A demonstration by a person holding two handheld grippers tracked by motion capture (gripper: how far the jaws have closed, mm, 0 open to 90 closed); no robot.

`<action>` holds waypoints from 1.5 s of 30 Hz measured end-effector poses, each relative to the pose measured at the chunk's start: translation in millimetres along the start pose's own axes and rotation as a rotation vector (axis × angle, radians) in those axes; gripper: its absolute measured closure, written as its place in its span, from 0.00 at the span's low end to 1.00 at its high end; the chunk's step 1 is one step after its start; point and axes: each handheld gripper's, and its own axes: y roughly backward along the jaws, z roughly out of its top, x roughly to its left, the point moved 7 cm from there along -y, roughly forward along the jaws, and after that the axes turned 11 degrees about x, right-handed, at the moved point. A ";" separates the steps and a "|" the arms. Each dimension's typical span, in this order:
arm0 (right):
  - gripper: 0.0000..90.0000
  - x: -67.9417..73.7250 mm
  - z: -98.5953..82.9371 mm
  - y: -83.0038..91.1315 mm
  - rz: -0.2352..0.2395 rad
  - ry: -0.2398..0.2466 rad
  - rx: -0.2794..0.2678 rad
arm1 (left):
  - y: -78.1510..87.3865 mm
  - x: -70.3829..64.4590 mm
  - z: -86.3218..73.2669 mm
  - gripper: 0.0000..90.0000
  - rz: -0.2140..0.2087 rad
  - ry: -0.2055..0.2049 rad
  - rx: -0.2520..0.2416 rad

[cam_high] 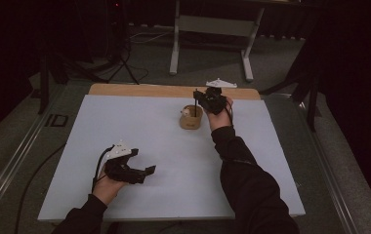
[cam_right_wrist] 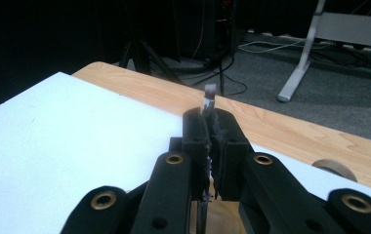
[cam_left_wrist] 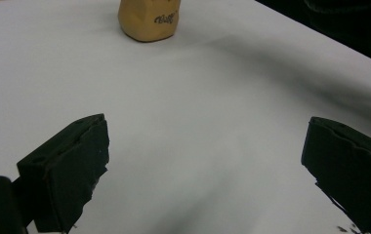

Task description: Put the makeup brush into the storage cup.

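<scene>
The right gripper (cam_high: 212, 101) is hovering at the far side of the table, just above and beside a small round wooden cup (cam_high: 191, 118). Its jaws are pressed together on a thin, dark, stick-like utensil (cam_high: 195, 103) that is hanging almost upright, its lower end dipping into the cup. In the right gripper view the jaws are meeting with only the utensil's pale tip (cam_right_wrist: 209, 93) poking out above them, so the right gripper (cam_right_wrist: 212, 127) is clamping it near its top end. What kind of utensil it is cannot be told from these views.

The left gripper (cam_high: 137, 171) is resting low over the near left part of the white table cover (cam_high: 139, 126), well apart from the cup. Its jaws are standing wide apart and holding nothing; in the left gripper view the pads (cam_left_wrist: 66, 170) are framing bare cover, with the tan cup (cam_left_wrist: 149, 18) far ahead.

The utensil is looking light, thin and stiff, so a firm pinch near the upper end seems enough, though such a narrow shaft could swivel between the pads. The cup is looking light too and likely to tip or slide if the stick drags against its rim (cam_high: 192, 112); the free gripper would best take it by the wall.
</scene>
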 end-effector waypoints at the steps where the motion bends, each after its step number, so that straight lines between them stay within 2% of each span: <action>1: 0.95 0.7 -6.0 -3.1 0.010 -0.006 0.017 | -0.4 0.1 -0.1 0.04 0.000 -0.001 0.001; 4: 0.95 1.1 -9.9 -5.5 0.015 -0.008 0.024 | -0.8 -0.1 -0.3 0.04 -0.002 -0.001 0.003; 6: 0.95 1.3 -16.5 -10.4 0.015 -0.005 0.052 | -1.3 -0.1 -0.7 0.04 -0.005 0.000 0.008; 10: 0.93 1.3 -17.4 -8.9 0.010 -0.016 0.048 | -1.4 0.3 -0.6 0.04 -0.001 0.000 0.008; 11: 0.89 0.7 -16.5 -7.4 -0.002 -0.024 0.046 | -1.3 0.4 -0.5 0.04 -0.001 0.001 0.008; 12: 0.81 0.9 -15.5 -6.2 0.007 -0.044 0.049 | -1.3 0.4 -0.5 0.04 -0.001 0.003 0.007; 13: 0.76 0.0 -14.1 -3.9 -0.014 -0.047 0.046 | -1.2 0.5 -0.5 0.04 0.000 0.003 0.006; 16: 0.61 0.0 -9.1 3.6 -0.010 -0.031 0.036 | -0.8 0.7 -0.2 0.04 0.002 0.004 0.004; 17: 0.61 0.0 -9.1 3.6 -0.010 -0.031 0.036 | -0.8 0.7 -0.2 0.04 0.002 0.004 0.004; 18: 0.61 0.3 -7.8 5.7 0.006 -0.036 0.041 | -0.8 0.7 -0.2 0.04 0.002 0.004 0.004; 19: 0.42 0.2 -5.2 11.4 0.019 -0.044 0.041 | -0.9 0.9 -0.1 0.04 0.004 0.005 0.004; 22: 0.25 2.3 -3.6 17.5 0.041 -0.052 0.051 | -1.3 0.6 0.0 0.04 0.004 0.006 0.005; 23: 0.17 3.3 -3.5 19.1 0.051 -0.056 0.059 | -1.2 0.4 0.0 0.04 0.004 0.007 0.004; 25: 0.12 6.8 -3.5 25.4 0.094 -0.042 0.050 | -1.3 0.4 -0.2 0.04 0.006 0.006 0.006; 30: 0.11 14.5 -6.9 40.7 0.117 0.002 0.042 | -0.1 0.2 0.3 0.04 0.010 0.004 0.002; 34: 0.12 20.6 -13.0 47.8 0.115 0.044 0.063 | 1.2 2.8 1.1 0.04 0.044 -0.004 -0.009; 37: 0.16 22.6 -16.8 49.2 0.106 0.061 0.071 | 1.9 3.9 1.2 0.04 0.048 -0.004 -0.010; 45: 0.15 34.6 -28.6 55.8 0.166 0.123 0.076 | 0.4 3.1 0.1 0.04 0.048 -0.006 -0.001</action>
